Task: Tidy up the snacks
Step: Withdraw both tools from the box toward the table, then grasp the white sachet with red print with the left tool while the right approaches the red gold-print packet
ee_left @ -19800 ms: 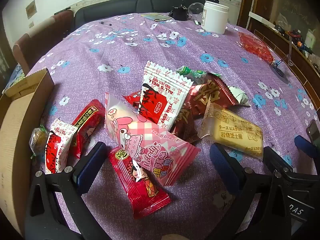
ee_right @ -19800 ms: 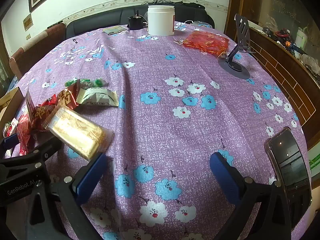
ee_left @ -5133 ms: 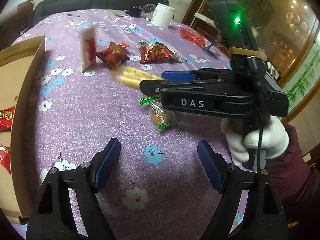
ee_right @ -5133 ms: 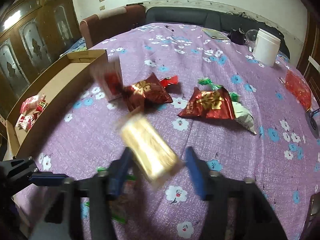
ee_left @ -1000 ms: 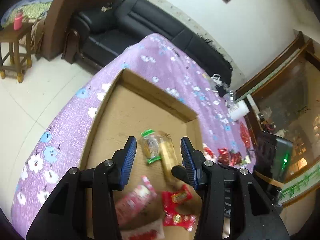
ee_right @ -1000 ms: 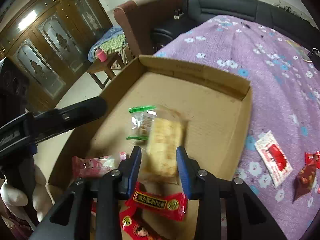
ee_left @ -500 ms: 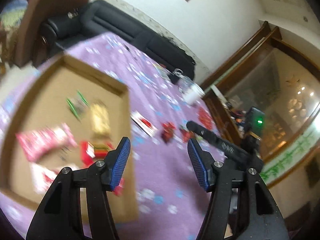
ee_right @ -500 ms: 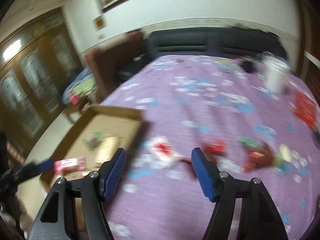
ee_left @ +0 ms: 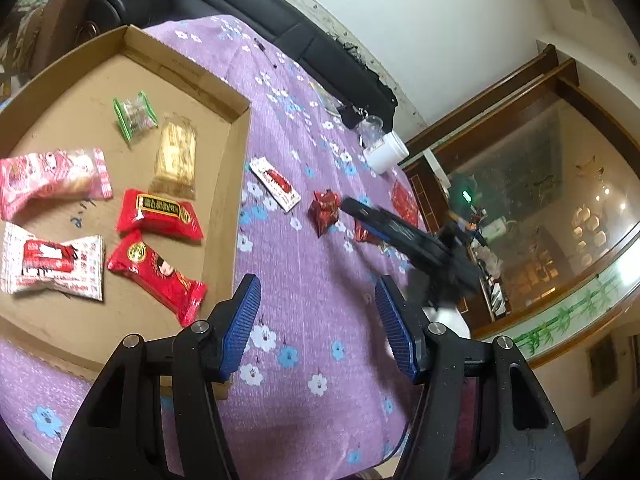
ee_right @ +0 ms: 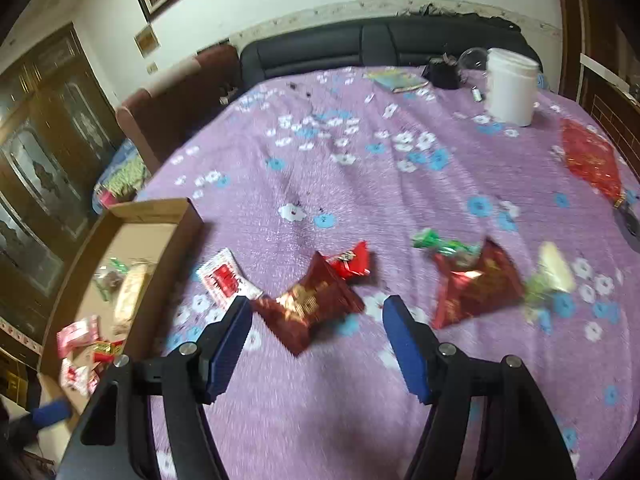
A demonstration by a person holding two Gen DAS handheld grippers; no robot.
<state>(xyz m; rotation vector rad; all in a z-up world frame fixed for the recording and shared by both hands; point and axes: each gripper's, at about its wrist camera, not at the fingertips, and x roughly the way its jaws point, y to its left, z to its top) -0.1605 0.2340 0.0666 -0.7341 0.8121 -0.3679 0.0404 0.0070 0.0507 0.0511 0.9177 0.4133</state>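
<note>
The cardboard box (ee_left: 224, 184) sits on the left of the purple flowered tablecloth (ee_left: 304, 280). Six snacks lie flat inside it, side by side, so each one has its own spot. The left gripper (ee_left: 316, 320) hangs just past the box edge, spread apart with nothing in it.

Snacks waiting on the cloth come next: a white and red packet (ee_right: 224, 276) close to the box, then a dark red foil bag (ee_right: 308, 304) and a small red candy (ee_right: 348, 262). The right gripper (ee_right: 316, 332) hovers over that bag, wide apart and empty, probably to grab it. Another dark red bag (ee_right: 476, 284) lies further right.
</note>
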